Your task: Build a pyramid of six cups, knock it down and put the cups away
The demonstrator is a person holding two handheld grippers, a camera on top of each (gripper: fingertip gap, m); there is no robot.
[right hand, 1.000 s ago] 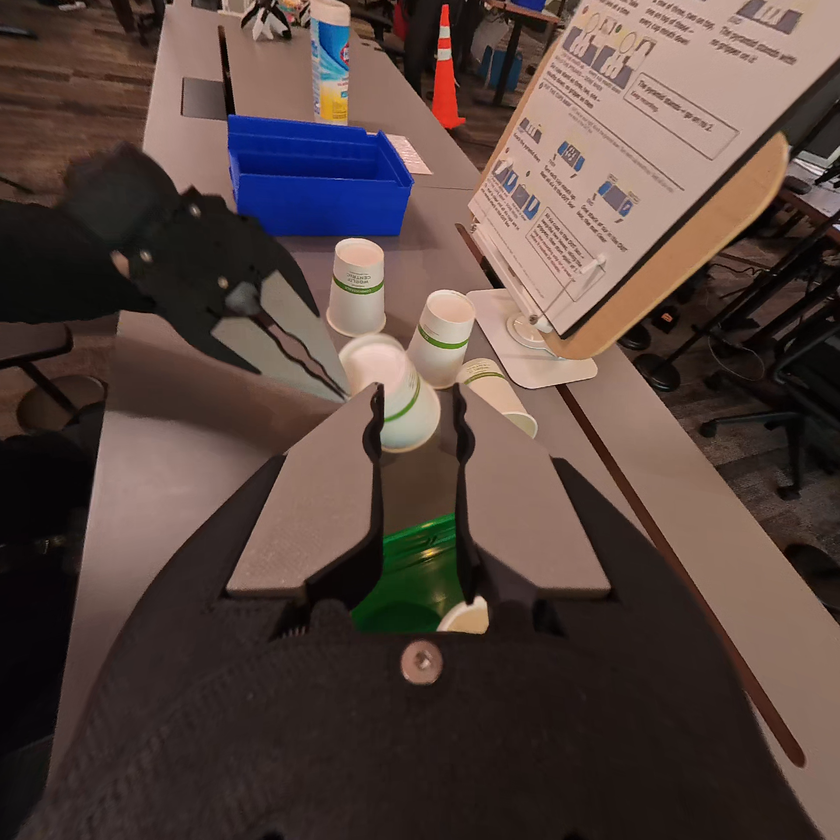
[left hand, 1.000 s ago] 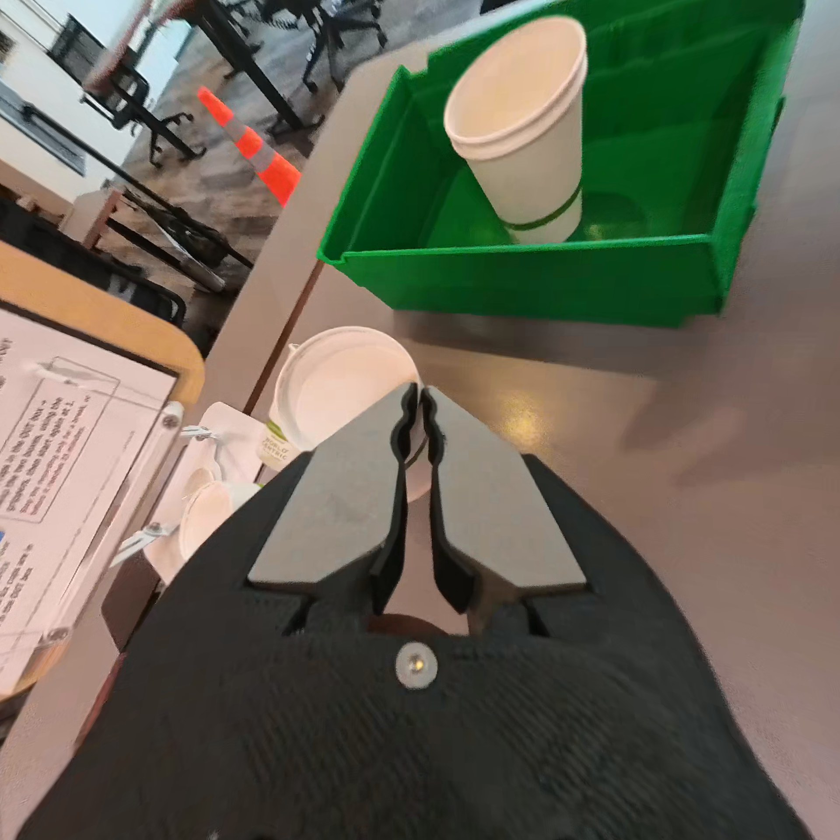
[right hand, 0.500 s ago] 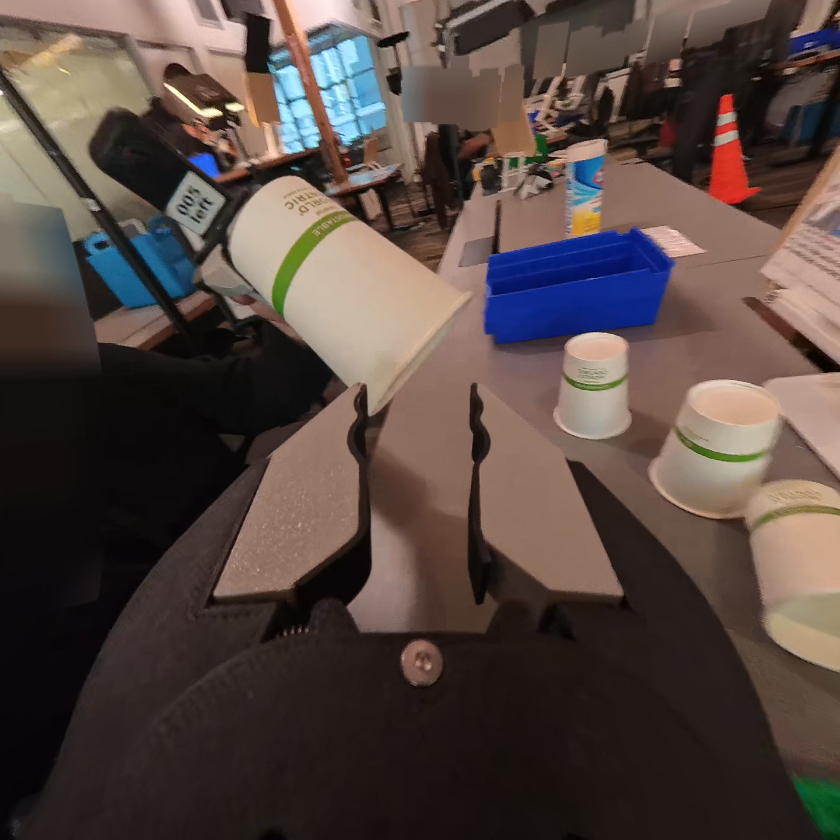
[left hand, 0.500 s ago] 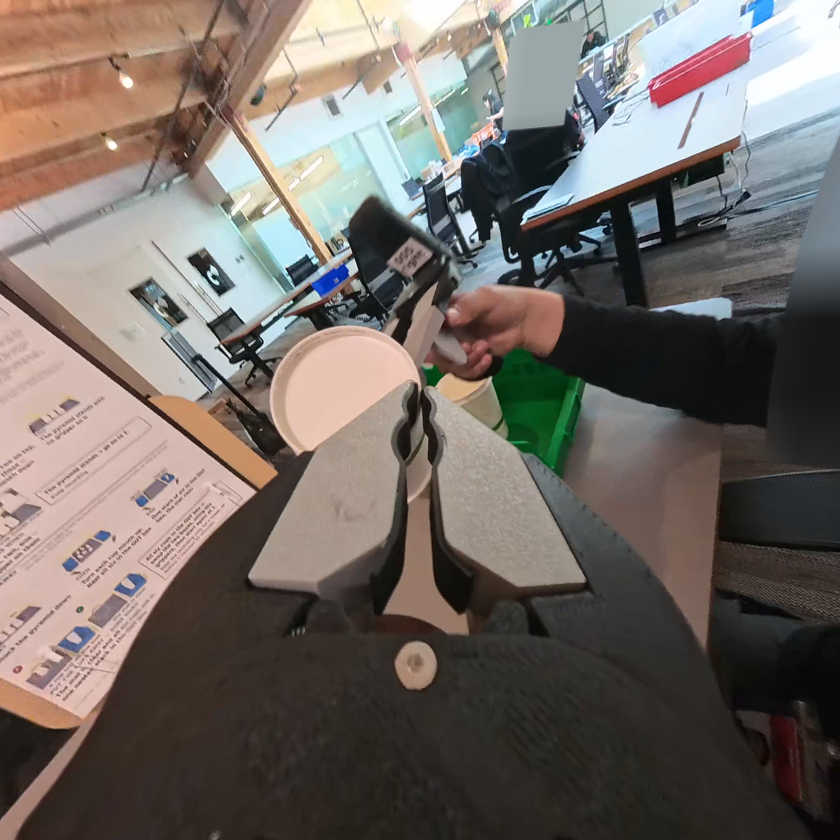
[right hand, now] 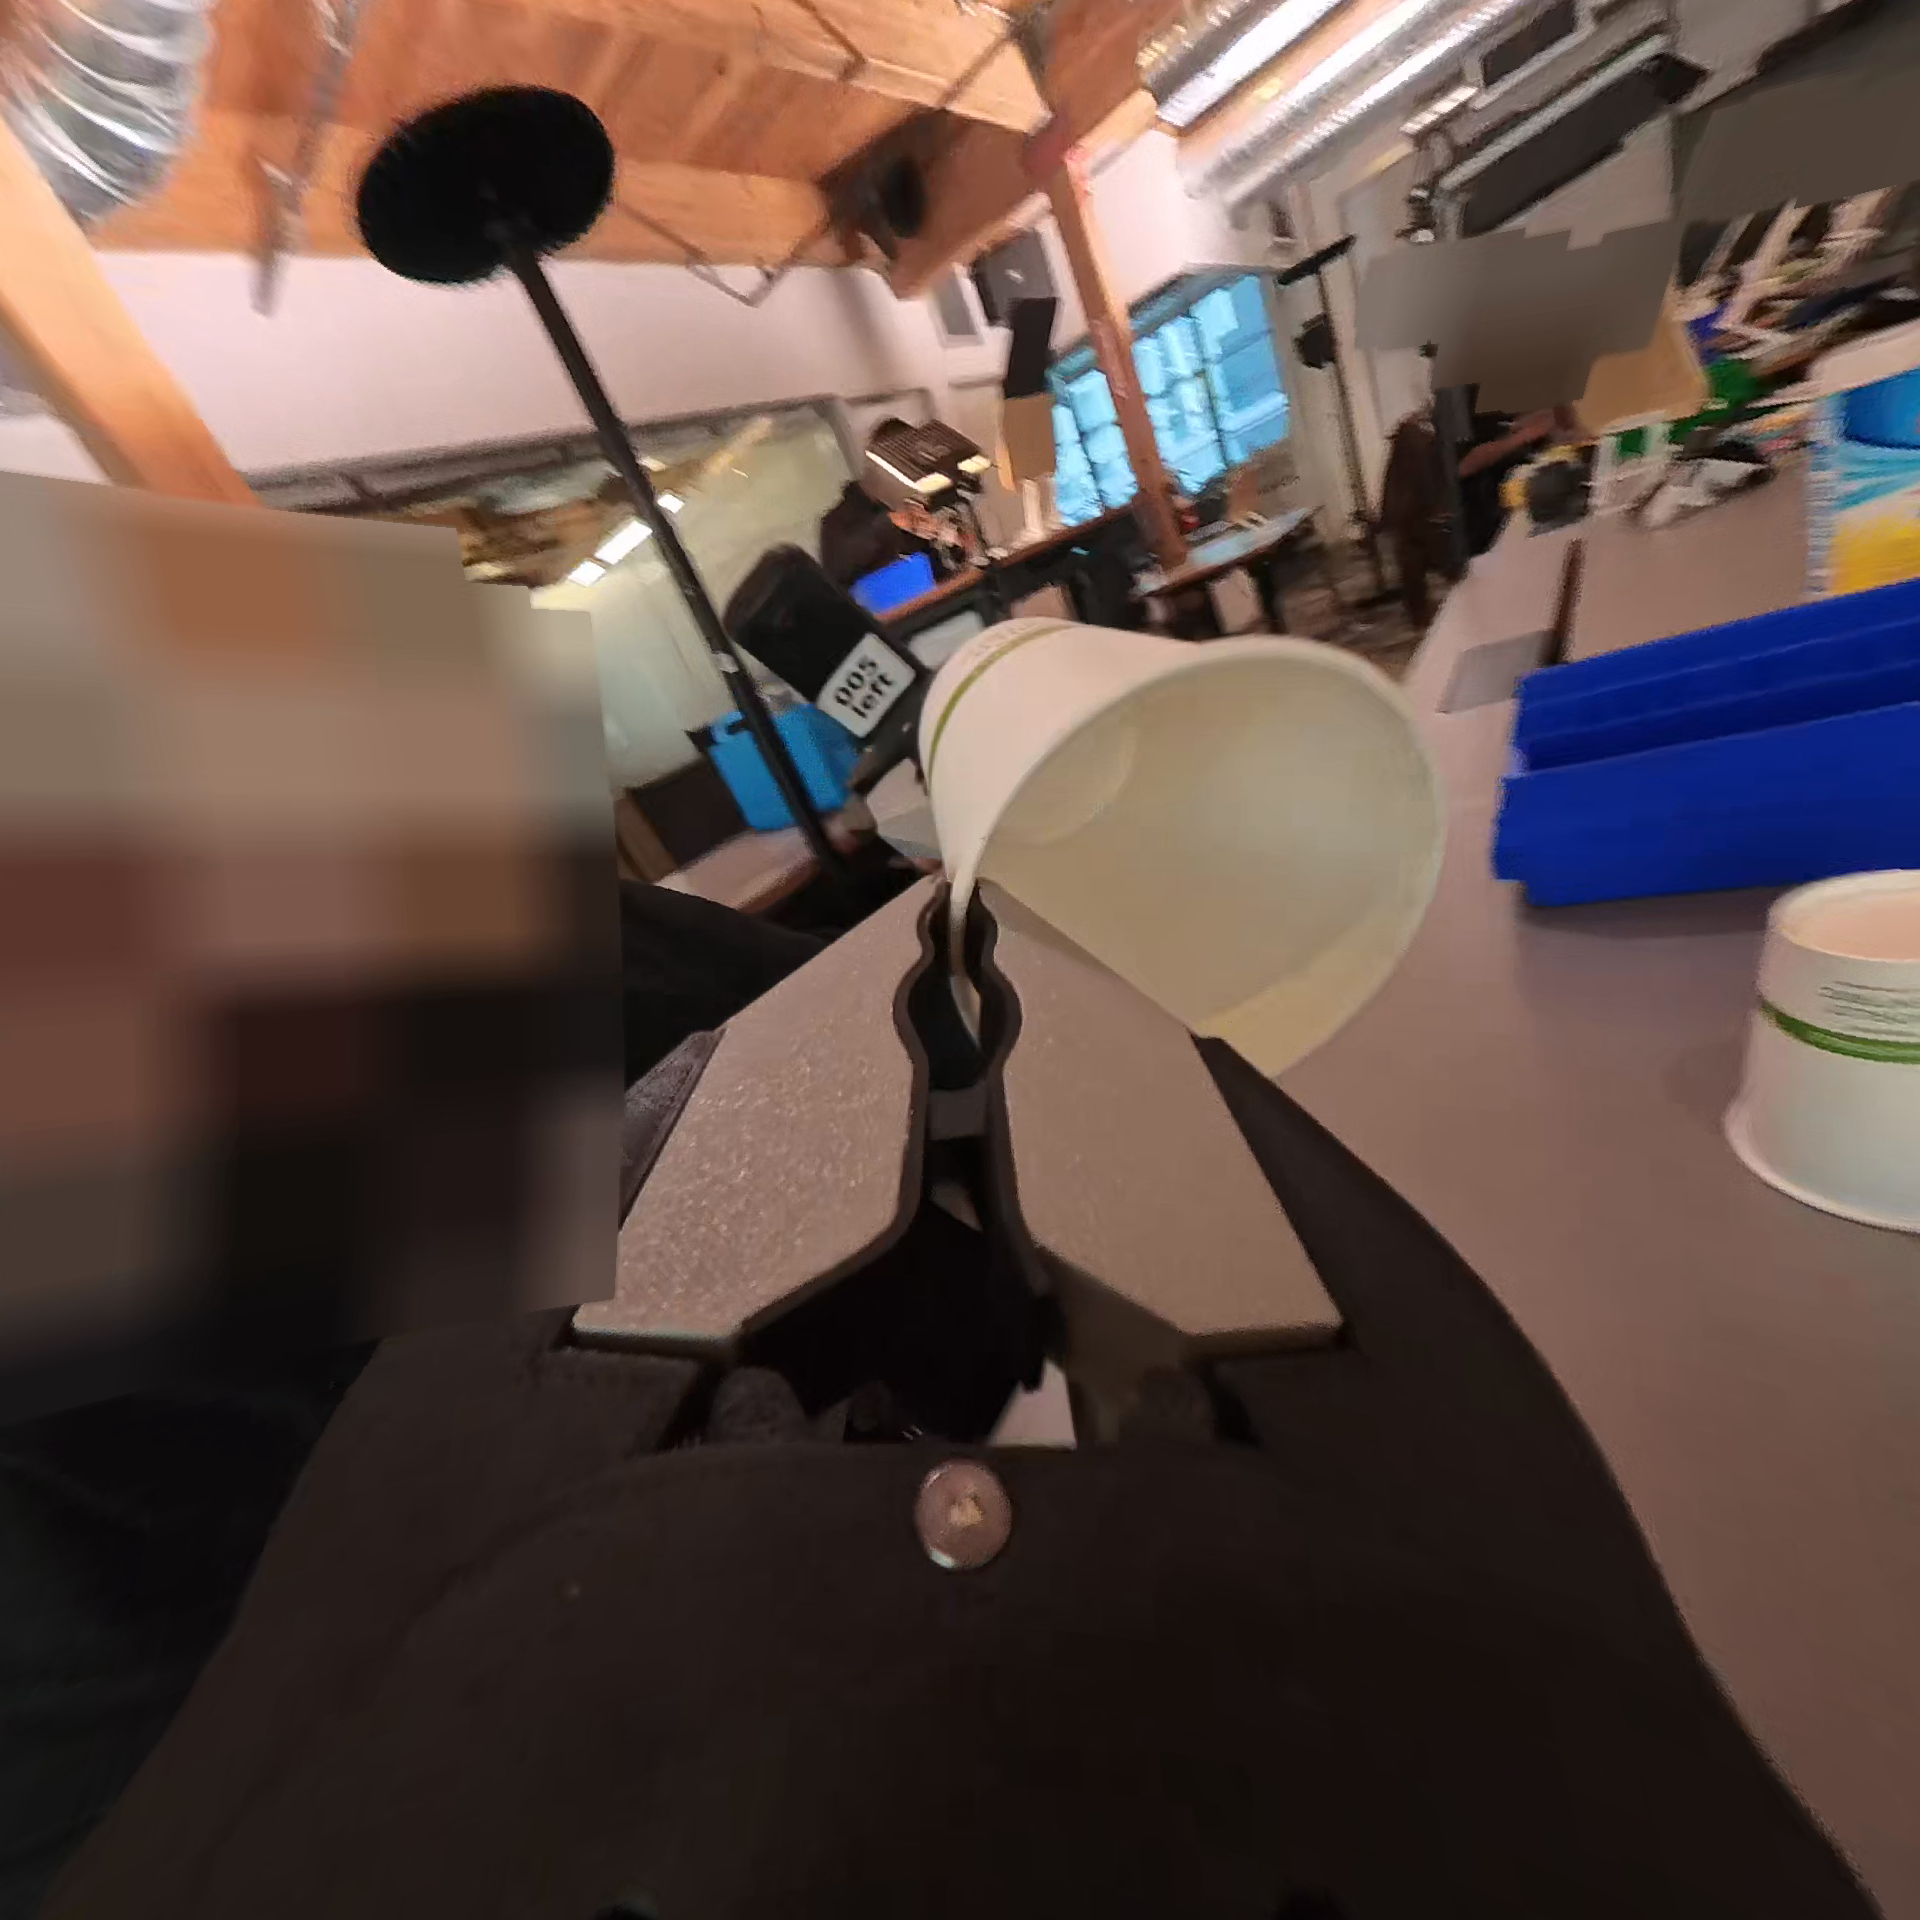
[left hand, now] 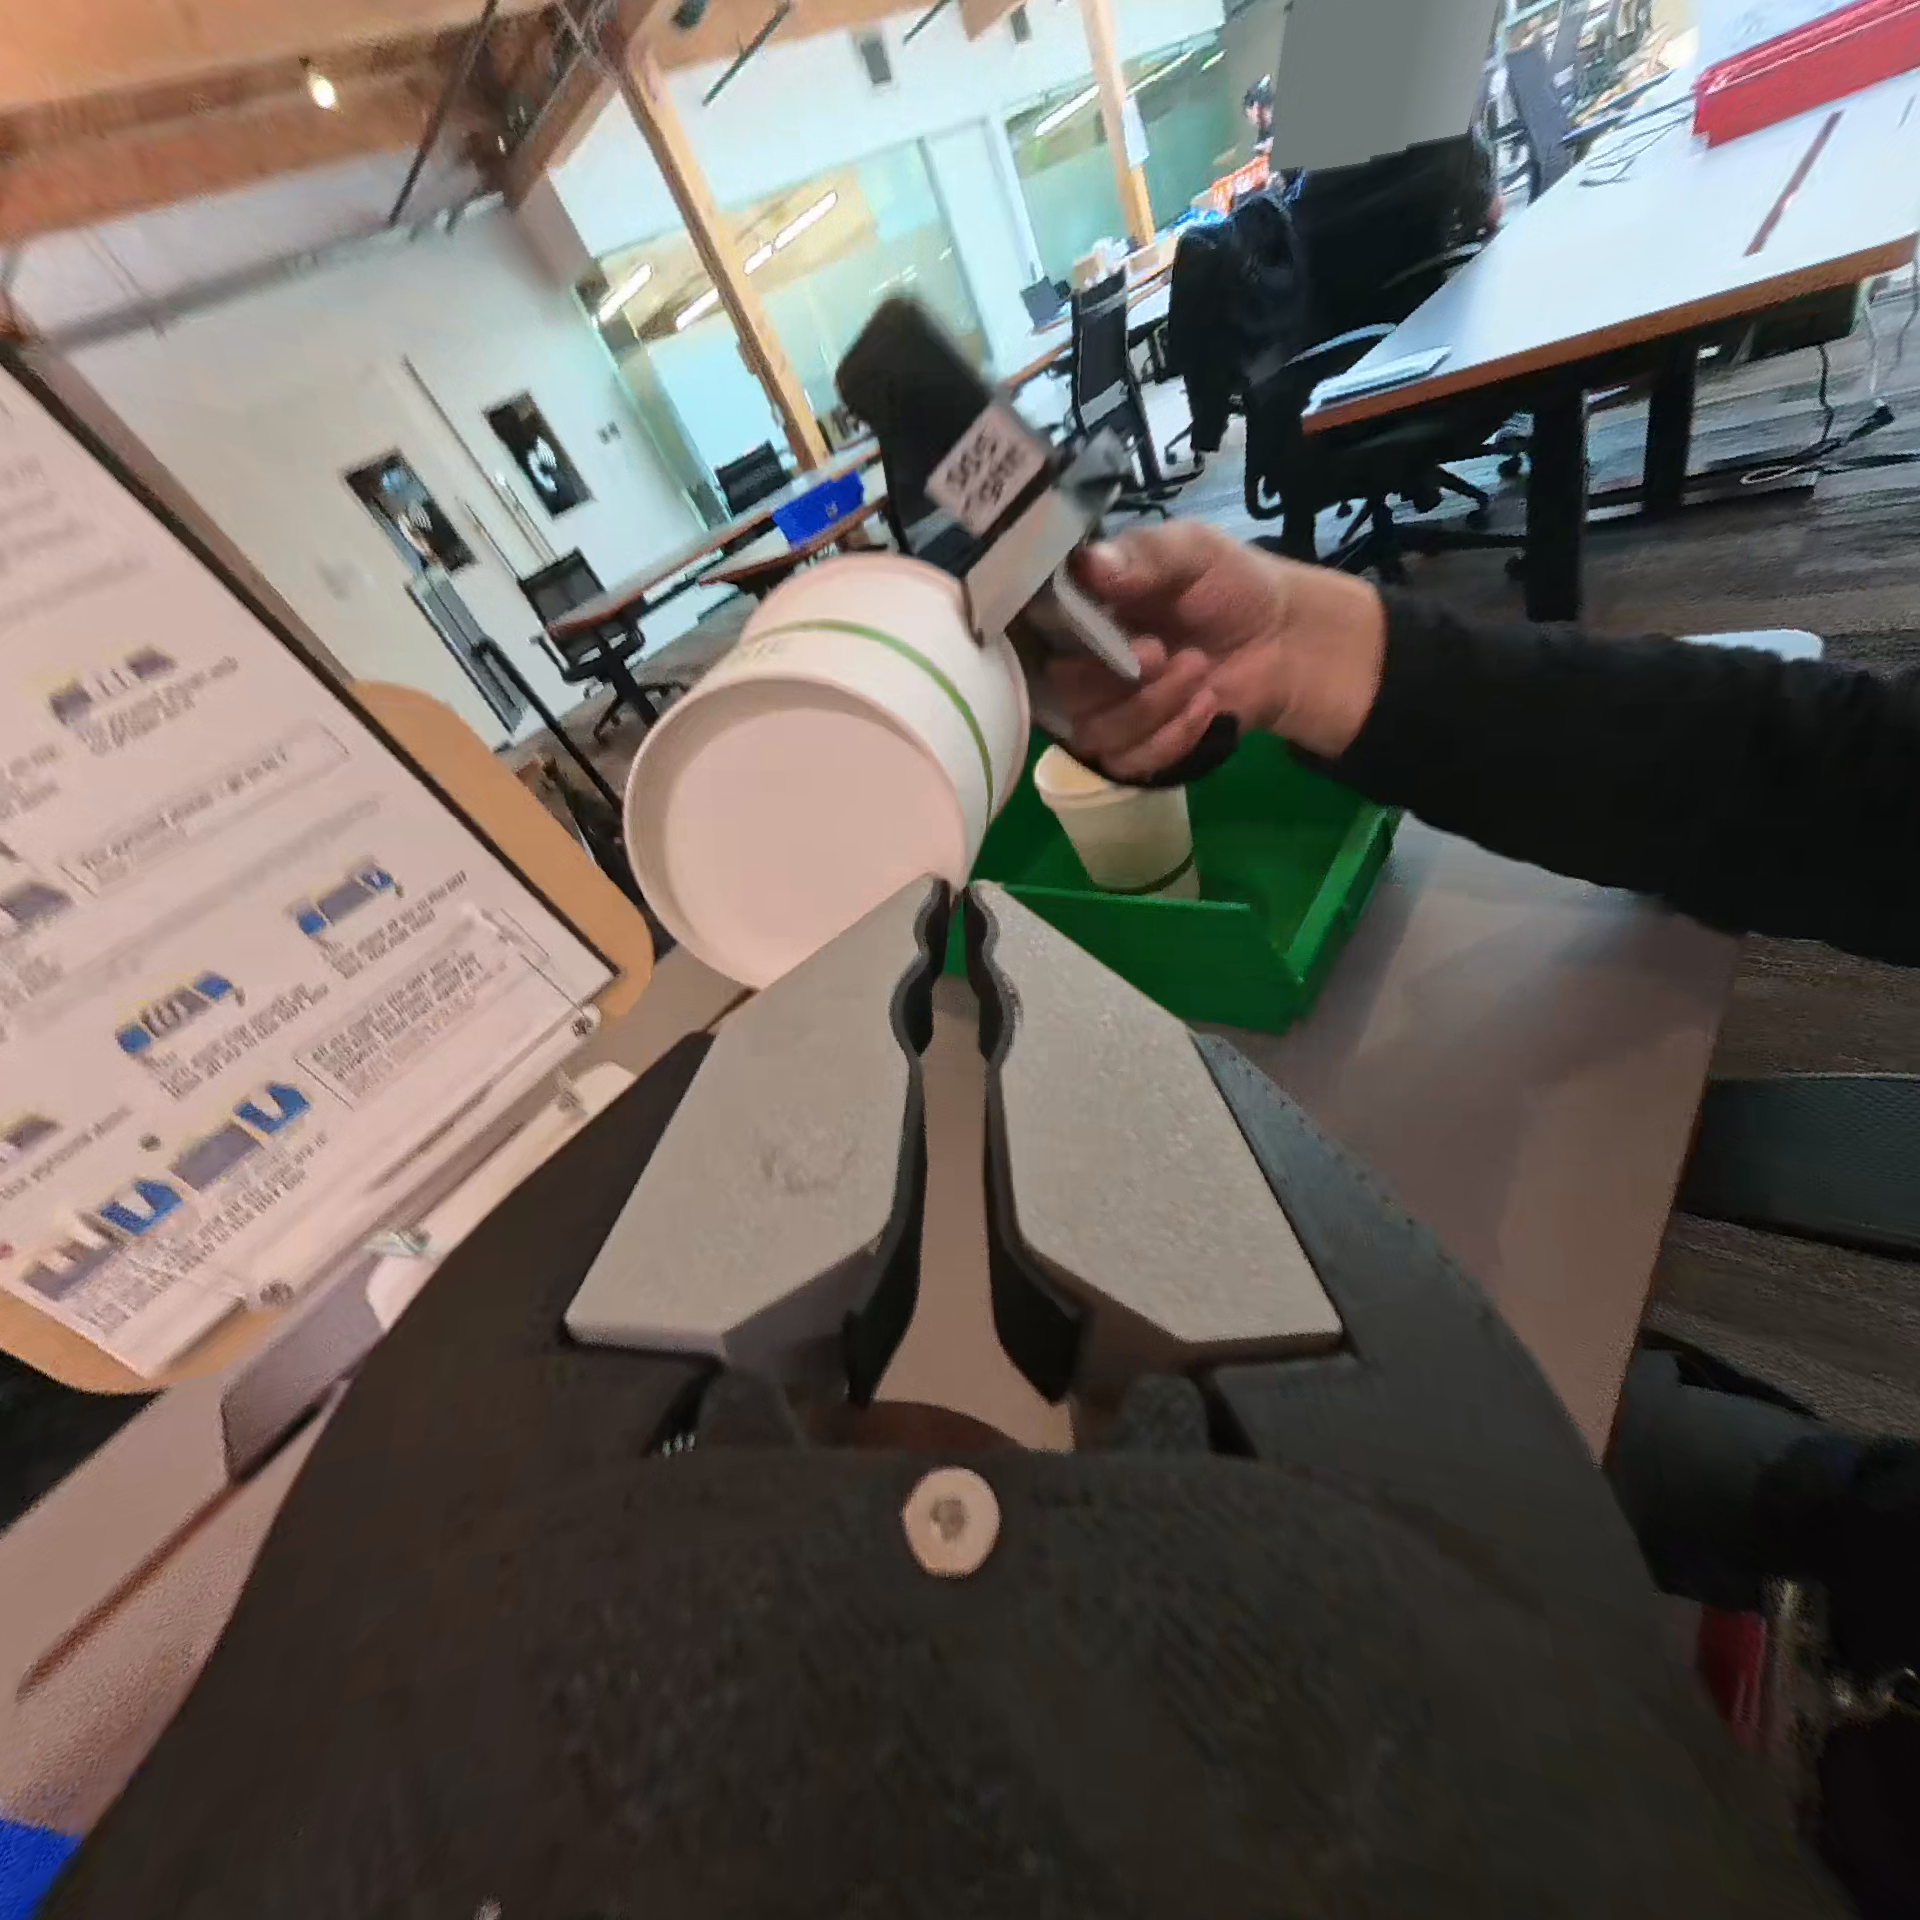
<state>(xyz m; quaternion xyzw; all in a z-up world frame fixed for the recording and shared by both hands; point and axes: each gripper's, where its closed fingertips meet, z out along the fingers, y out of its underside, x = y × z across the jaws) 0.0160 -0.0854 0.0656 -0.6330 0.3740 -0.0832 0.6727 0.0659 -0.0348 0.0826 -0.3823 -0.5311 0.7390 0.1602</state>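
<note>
Pinching one tapered, green-banded paper cup (left hand: 821, 769) mid-air: left gripper (left hand: 954, 914) at its base; right gripper (right hand: 964, 914) on its rim.

Your white paper cup (left hand: 831, 748) with its green band hangs tilted in the air above the counter (left hand: 1455, 1039), base towards the left camera, open mouth towards the right one (empty inside). Another cup (left hand: 1122, 831) stands upright in the green bin (left hand: 1299, 935); a third (right hand: 1839, 1039) sits upside down on the counter.

3 paper cups: held cup (left hand: 821, 758), cup in bin (left hand: 1117, 831), upturned cup (right hand: 1839, 1049). 2 bins: green bin (left hand: 1195, 945), blue bin (right hand: 1704, 758). 2 grippers: left gripper (left hand: 956, 904), right gripper (right hand: 961, 914).
</note>
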